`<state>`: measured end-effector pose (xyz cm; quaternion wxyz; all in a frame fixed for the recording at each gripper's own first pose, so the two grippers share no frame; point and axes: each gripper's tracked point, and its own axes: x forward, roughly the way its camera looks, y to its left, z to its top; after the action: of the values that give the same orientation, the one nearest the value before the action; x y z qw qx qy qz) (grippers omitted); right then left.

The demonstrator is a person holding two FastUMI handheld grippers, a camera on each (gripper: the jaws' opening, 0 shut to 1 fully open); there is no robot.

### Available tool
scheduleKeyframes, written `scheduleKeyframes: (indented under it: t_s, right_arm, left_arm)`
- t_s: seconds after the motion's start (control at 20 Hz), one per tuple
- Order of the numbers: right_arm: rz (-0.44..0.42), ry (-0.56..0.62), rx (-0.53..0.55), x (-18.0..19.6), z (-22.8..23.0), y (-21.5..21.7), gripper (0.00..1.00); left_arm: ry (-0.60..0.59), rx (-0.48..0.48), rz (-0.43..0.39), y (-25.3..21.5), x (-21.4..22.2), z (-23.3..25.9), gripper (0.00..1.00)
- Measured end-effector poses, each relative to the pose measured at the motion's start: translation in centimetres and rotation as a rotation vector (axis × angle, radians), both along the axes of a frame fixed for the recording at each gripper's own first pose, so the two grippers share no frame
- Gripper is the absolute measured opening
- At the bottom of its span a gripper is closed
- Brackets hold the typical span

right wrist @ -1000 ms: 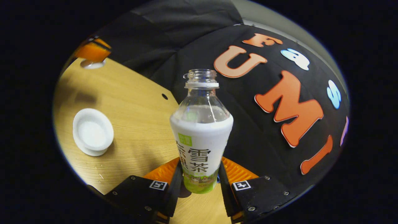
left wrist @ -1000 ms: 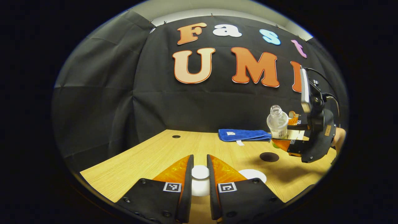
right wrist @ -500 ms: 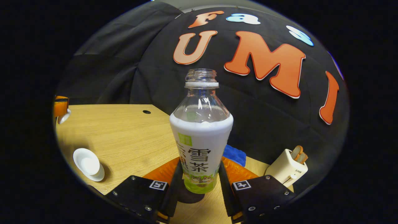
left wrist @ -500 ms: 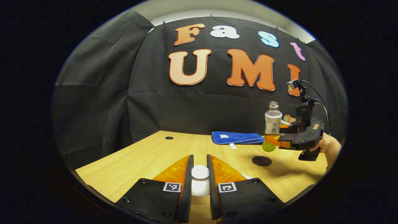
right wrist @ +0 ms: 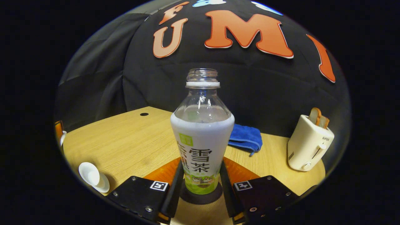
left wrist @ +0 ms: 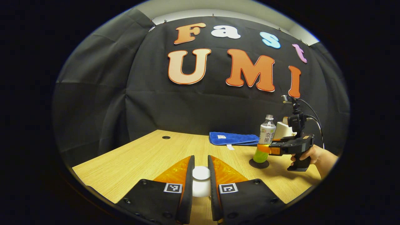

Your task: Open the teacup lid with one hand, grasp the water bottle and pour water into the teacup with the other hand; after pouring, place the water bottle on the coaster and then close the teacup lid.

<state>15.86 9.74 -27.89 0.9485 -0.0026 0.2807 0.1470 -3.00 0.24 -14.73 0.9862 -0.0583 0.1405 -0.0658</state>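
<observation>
My left gripper (left wrist: 201,170) is shut on the knob of the white teacup lid (left wrist: 201,185), held above the table's near edge. The clear water bottle (right wrist: 202,137), white-labelled and uncapped, stands upright between my right gripper's (right wrist: 201,178) fingers, which press on its lower body. Its base sits on the dark round coaster (right wrist: 201,197). The open white teacup (right wrist: 89,173) rests on its saucer at the lower left of the right gripper view. In the left gripper view the bottle (left wrist: 266,137), the coaster (left wrist: 258,163) and the right gripper (left wrist: 265,149) stand at right, a hand (left wrist: 314,154) holding the gripper.
A folded blue towel (left wrist: 236,138) lies at the back of the wooden table (left wrist: 150,156). A cream toaster (right wrist: 309,143) with toast in it stands at the right, behind the bottle. There is a small round hole (left wrist: 166,137) in the tabletop at the far left.
The right gripper carried the bottle away from the teacup, brought it upright and lowered it onto the coaster. The left gripper stayed put, holding the lid.
</observation>
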Motion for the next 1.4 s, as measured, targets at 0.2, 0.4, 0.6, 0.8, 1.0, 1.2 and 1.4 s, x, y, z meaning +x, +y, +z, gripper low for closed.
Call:
scheduleKeyframes:
  t_s: [0.2, 0.4, 0.6, 0.8, 1.0, 1.2, 1.4]
  right_arm:
    - [-0.024, 0.016, 0.023, 0.0, -0.2, 0.0, 0.62]
    - [-0.007, 0.022, -0.008, -0.4, -0.4, 0.3, 0.71]
    - [-0.007, -0.020, -0.002, -1.0, 1.2, 0.1, 0.98]
    - [-0.010, -0.051, -0.003, -2.4, 2.6, -0.8, 0.99]
    - [-0.034, -0.089, 0.024, -4.4, 4.4, -2.1, 0.98]
    - [-0.048, -0.122, 0.040, -6.1, 6.2, -3.1, 0.98]
    - [-0.073, -0.158, 0.041, -7.1, 7.6, -4.3, 0.98]
  left_arm:
    - [0.033, -0.018, -0.025, -1.1, 0.2, -1.1, 0.29]
    - [0.035, -0.040, -0.068, -3.2, 0.9, -1.3, 0.29]
    - [0.047, -0.047, -0.143, -6.2, 1.2, -3.0, 0.29]
    - [0.069, -0.036, -0.195, -8.6, 1.4, -4.1, 0.29]
    - [0.089, 0.010, -0.228, -9.7, 1.1, -5.9, 0.30]
    - [0.154, 0.039, -0.217, -9.5, 1.0, -8.1, 0.29]
    - [0.149, 0.055, -0.207, -9.2, 1.2, -8.0, 0.33]
